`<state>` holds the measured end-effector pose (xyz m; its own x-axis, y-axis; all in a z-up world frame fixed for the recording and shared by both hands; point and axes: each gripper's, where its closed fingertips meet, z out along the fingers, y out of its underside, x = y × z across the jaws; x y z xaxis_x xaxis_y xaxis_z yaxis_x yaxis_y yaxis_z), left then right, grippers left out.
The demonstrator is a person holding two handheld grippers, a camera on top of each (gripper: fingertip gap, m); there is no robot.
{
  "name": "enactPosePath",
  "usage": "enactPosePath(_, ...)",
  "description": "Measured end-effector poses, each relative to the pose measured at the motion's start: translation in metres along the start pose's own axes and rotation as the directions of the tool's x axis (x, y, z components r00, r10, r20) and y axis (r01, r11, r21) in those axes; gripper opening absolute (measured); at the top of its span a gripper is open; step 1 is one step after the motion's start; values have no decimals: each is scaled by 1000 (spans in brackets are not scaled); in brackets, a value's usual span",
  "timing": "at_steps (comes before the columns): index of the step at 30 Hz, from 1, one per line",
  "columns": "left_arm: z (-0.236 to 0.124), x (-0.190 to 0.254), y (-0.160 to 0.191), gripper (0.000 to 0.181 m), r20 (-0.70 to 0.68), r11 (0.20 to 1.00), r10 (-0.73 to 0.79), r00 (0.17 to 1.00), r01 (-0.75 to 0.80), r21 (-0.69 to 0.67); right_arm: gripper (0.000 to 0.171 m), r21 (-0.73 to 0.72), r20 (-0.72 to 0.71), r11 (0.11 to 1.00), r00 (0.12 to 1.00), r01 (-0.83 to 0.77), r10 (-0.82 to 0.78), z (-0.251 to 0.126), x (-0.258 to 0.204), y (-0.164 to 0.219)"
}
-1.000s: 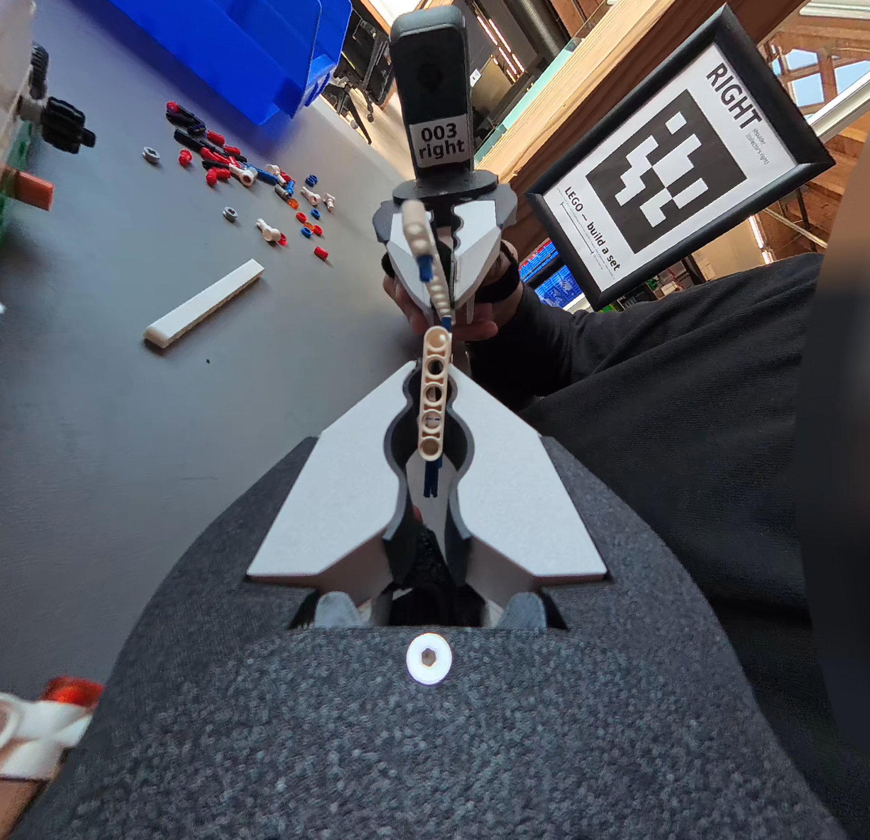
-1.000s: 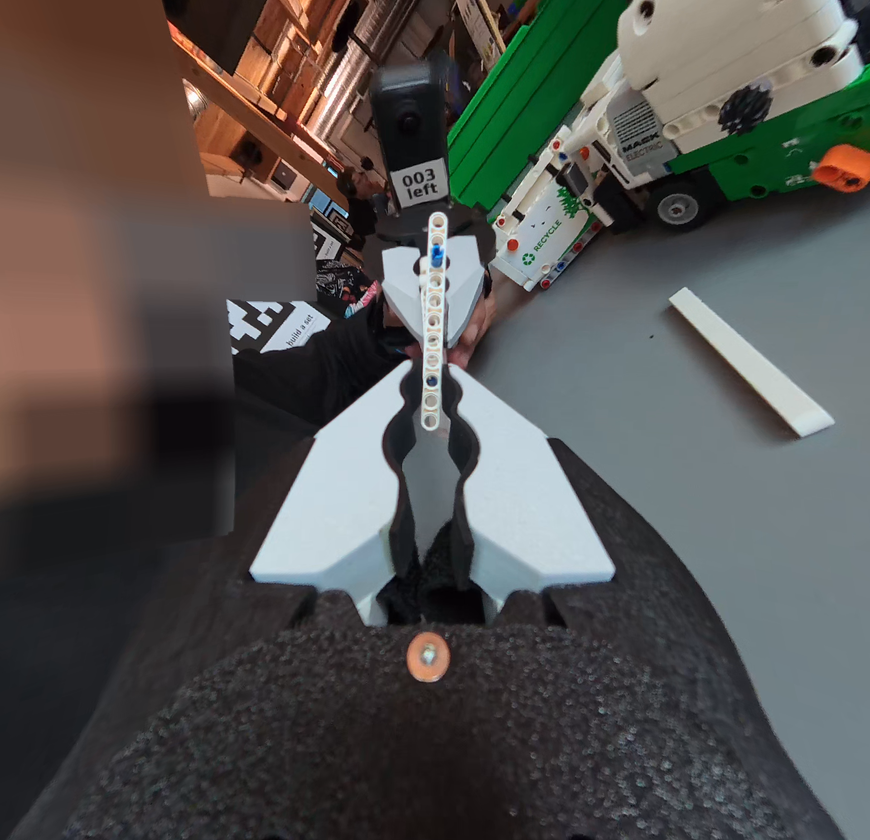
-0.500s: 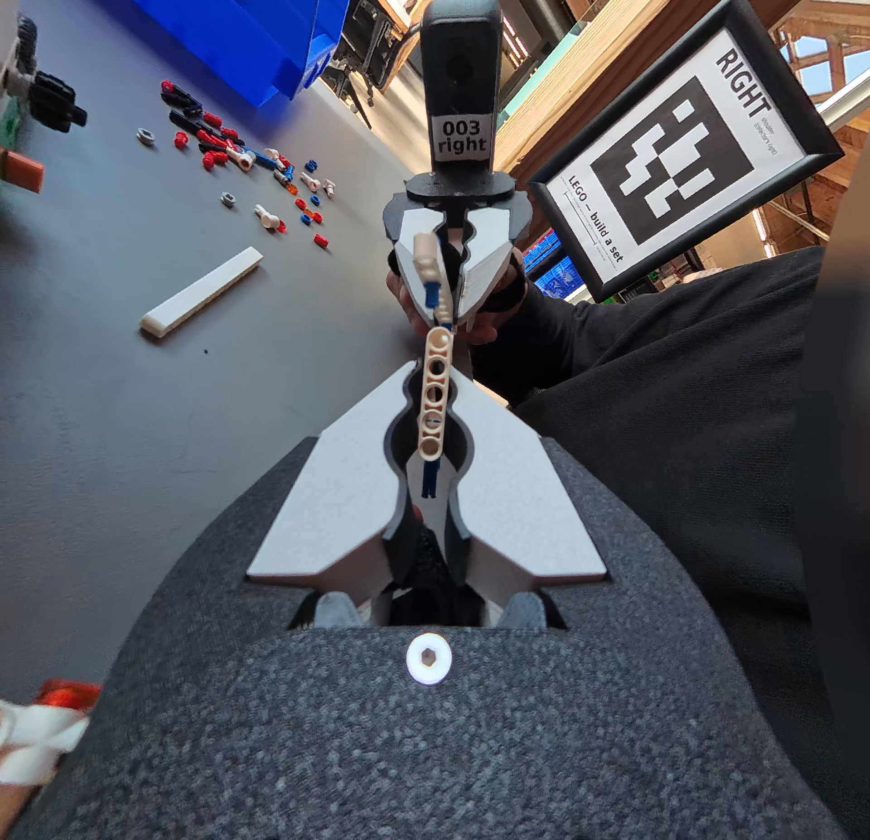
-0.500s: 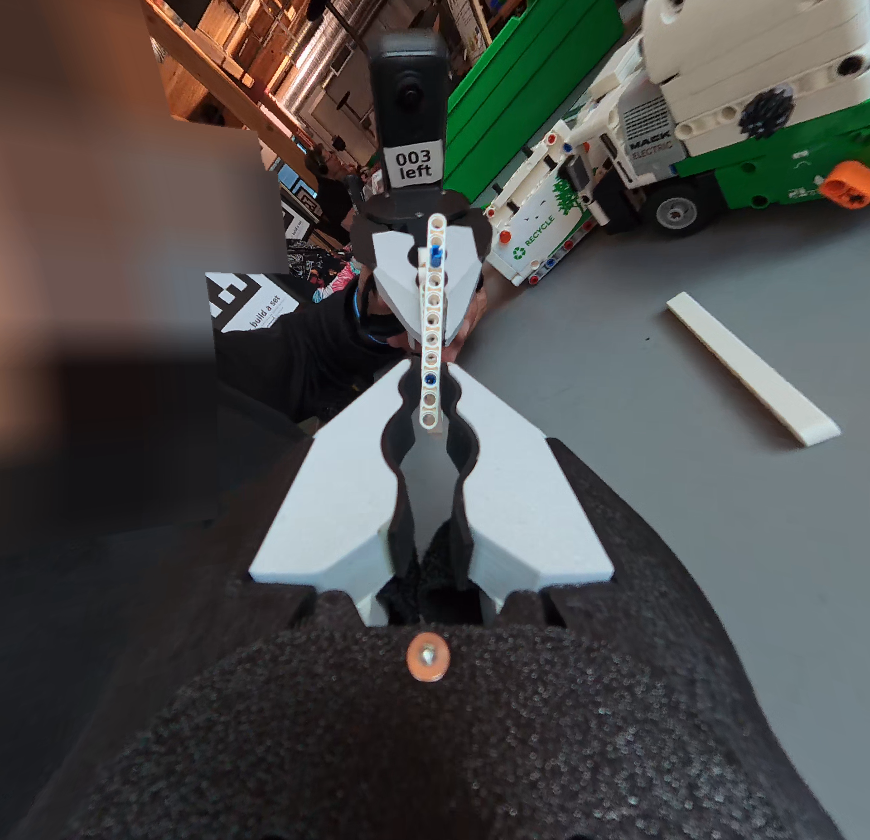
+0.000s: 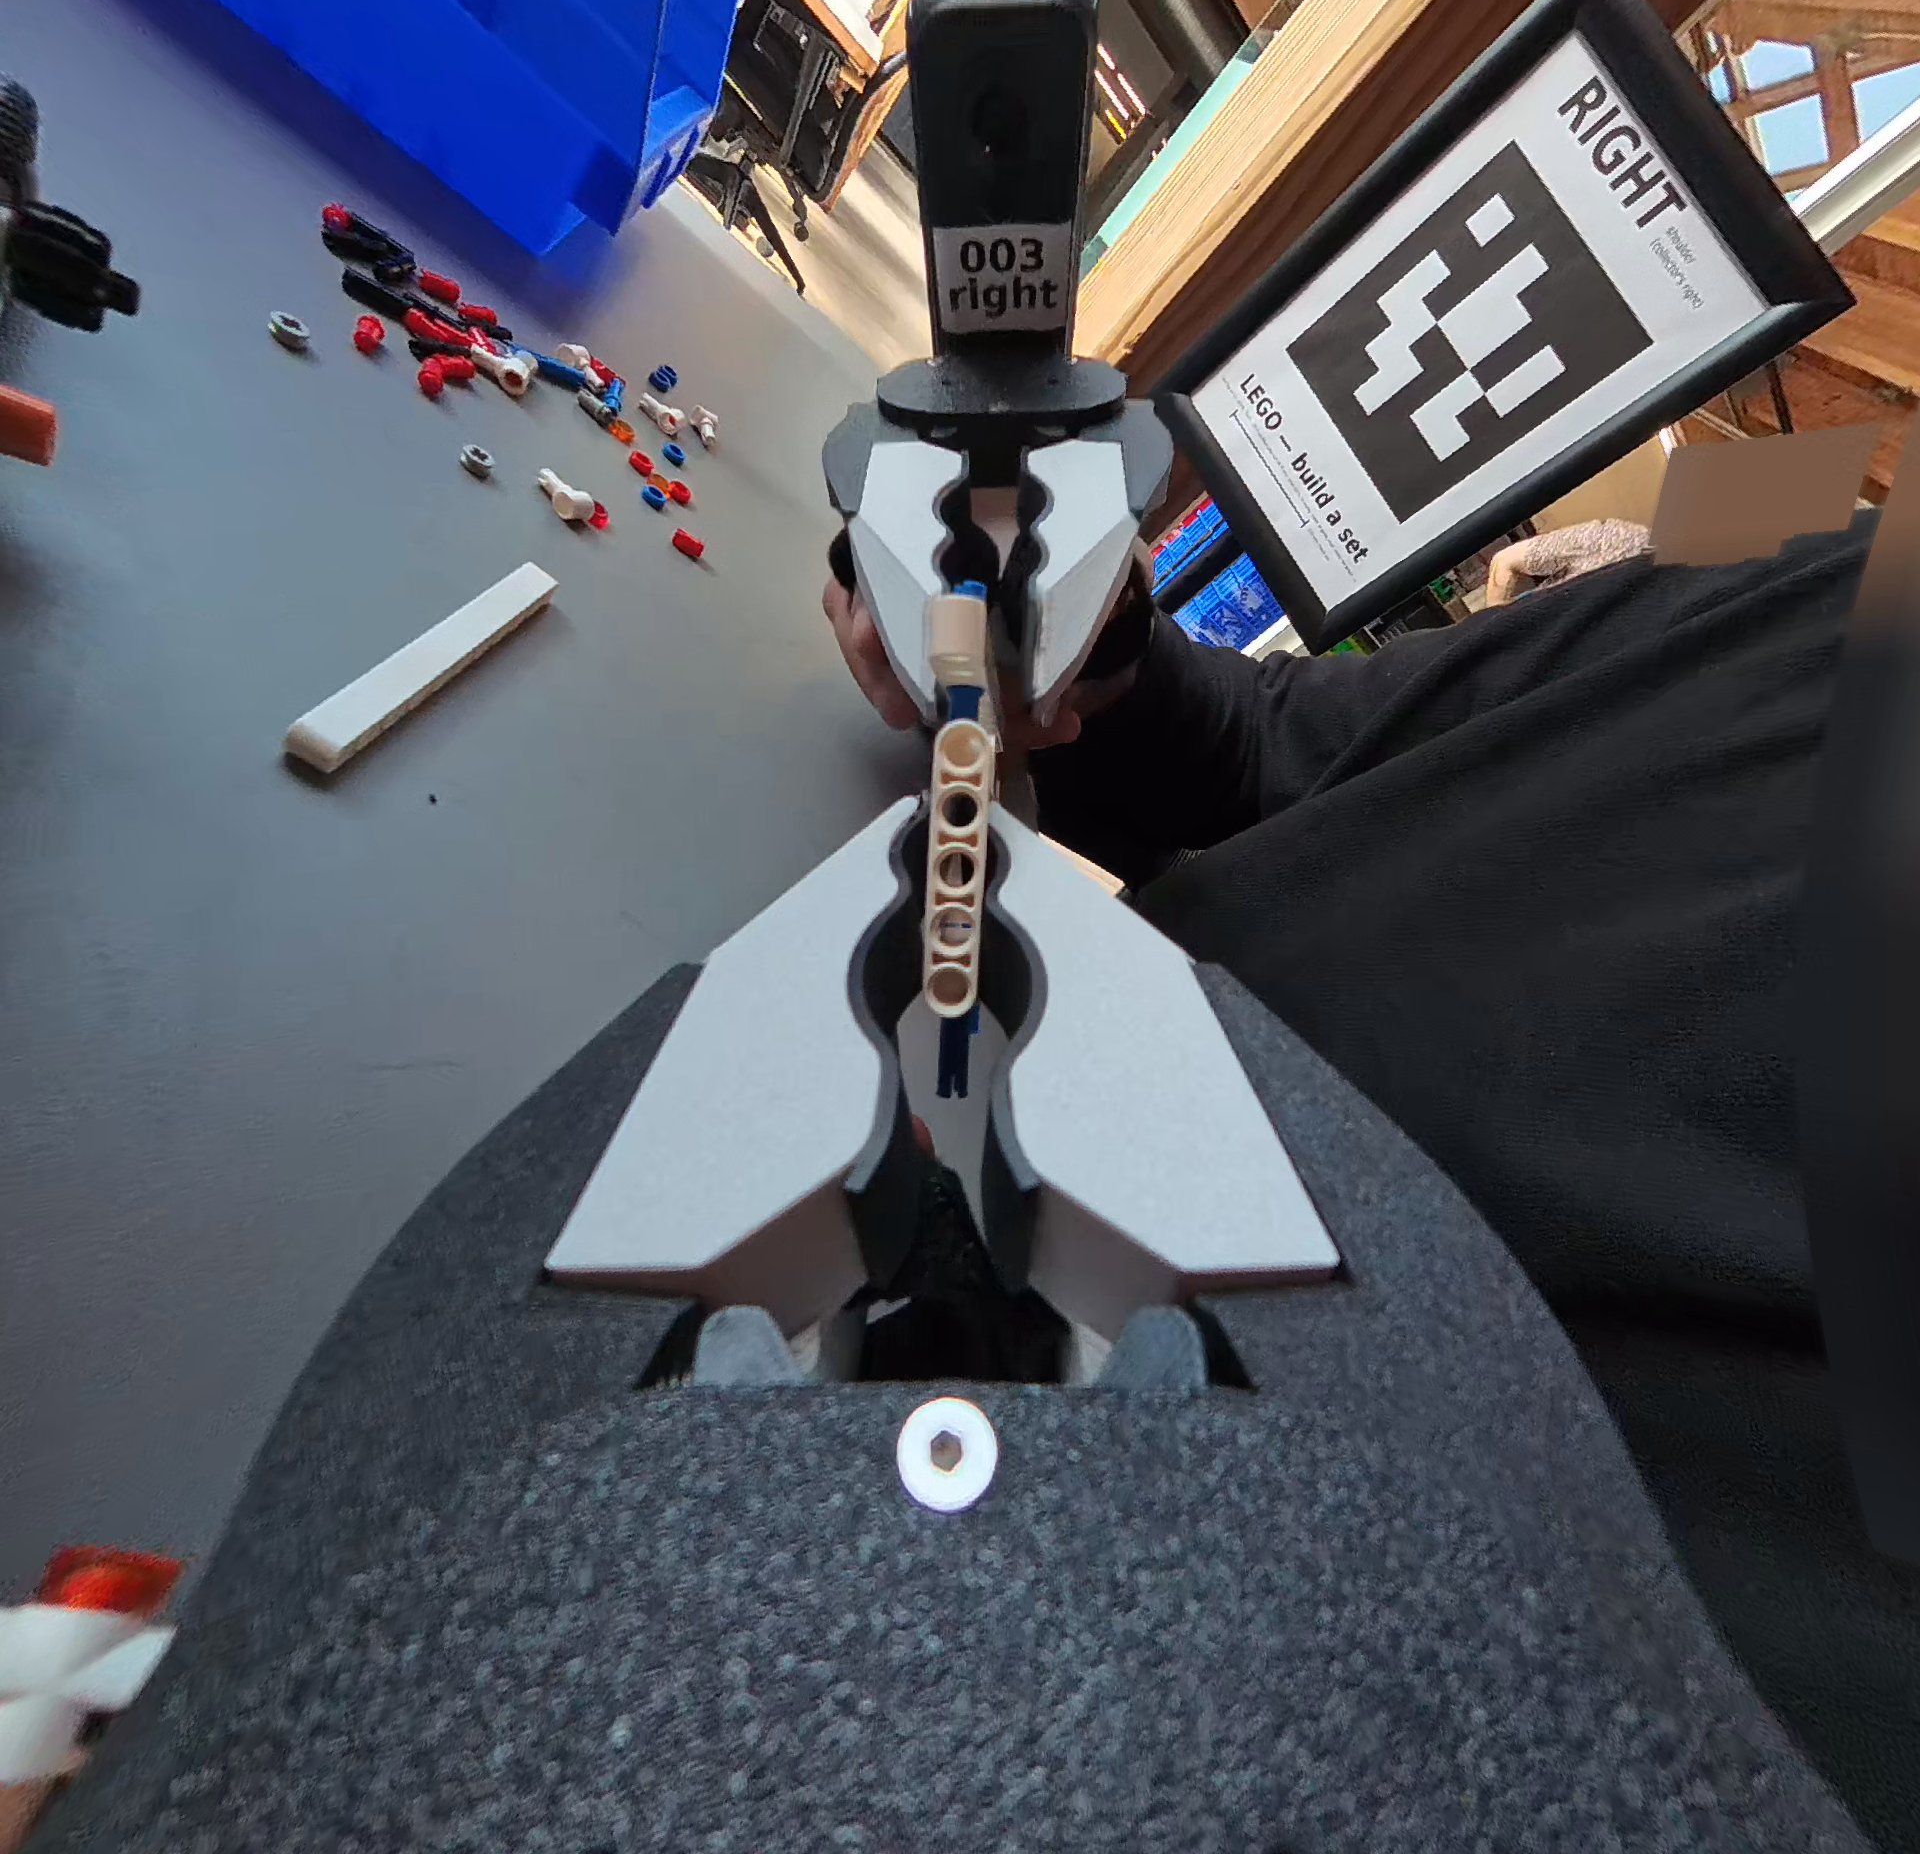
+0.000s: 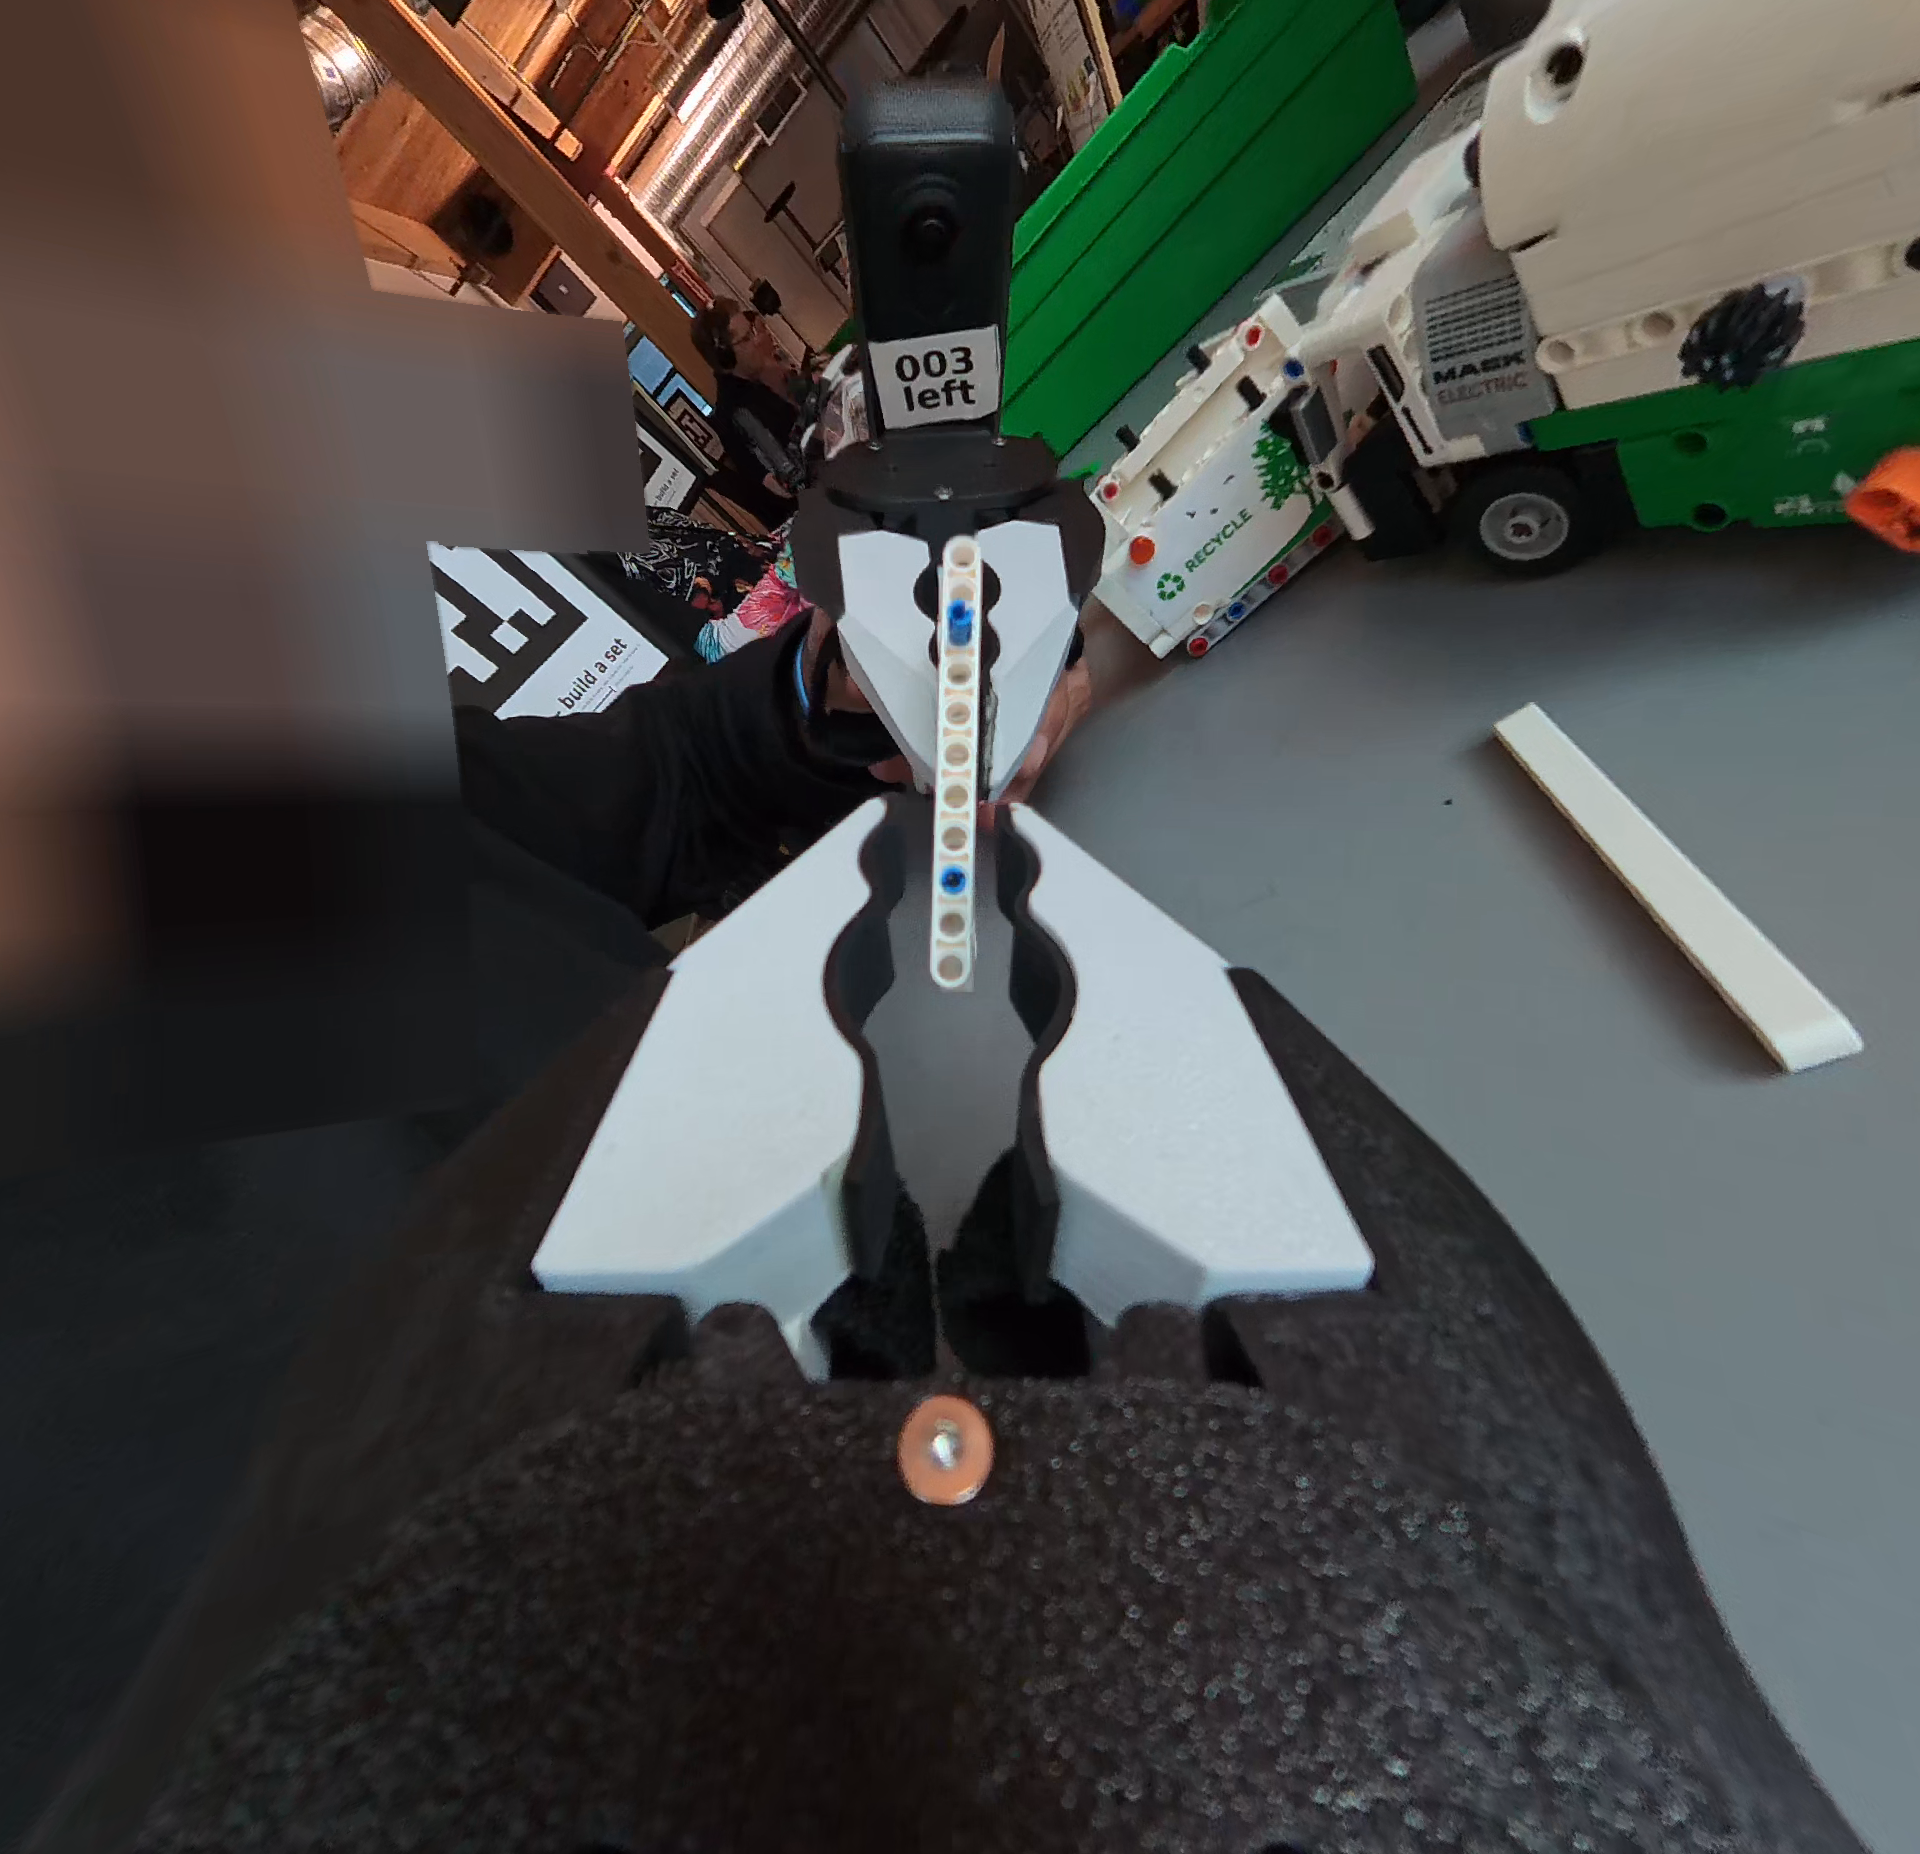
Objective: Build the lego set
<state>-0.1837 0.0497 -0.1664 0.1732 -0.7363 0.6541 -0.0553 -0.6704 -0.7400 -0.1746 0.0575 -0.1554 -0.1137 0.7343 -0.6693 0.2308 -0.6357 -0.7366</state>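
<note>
A long white beam with holes (image 6: 954,755) carries two blue pins (image 6: 951,877). It spans the space between my two grippers, which face each other above the grey table (image 5: 312,973). My left gripper (image 5: 958,812) is shut on one end of the beam (image 5: 954,869), and a blue pin (image 5: 951,1061) sticks out below it. My right gripper (image 6: 951,817) is open. The beam's other end lies between its jaws with room on both sides. In the left wrist view the right gripper (image 5: 987,708) shows behind the beam's far end.
A flat white strip (image 5: 421,666) lies on the table, with small red, blue and white pieces (image 5: 520,370) beyond it. A blue bin (image 5: 468,69) and a framed marker sign (image 5: 1496,350) stand at the back. A white-and-green lego truck (image 6: 1558,370) and a green bin (image 6: 1205,225) stand behind. The grippers are tip to tip, or close to it.
My right gripper's jaws have spread apart around the beam's end, and it has come a little closer to the left gripper. The left gripper still holds the beam.
</note>
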Motion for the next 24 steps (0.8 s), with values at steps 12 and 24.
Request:
enactPosePath(12, 8, 11, 10, 0, 7, 988, 145, 989, -144, -63, 6, -73, -57, 979, 979, 191, -195, 20, -15, -14)
enactPosePath(24, 13, 8, 17, 0, 9, 989, 104, 995, -102, -107, 6, -145, -83, 968, 973, 204, -217, 20, -10, -1)
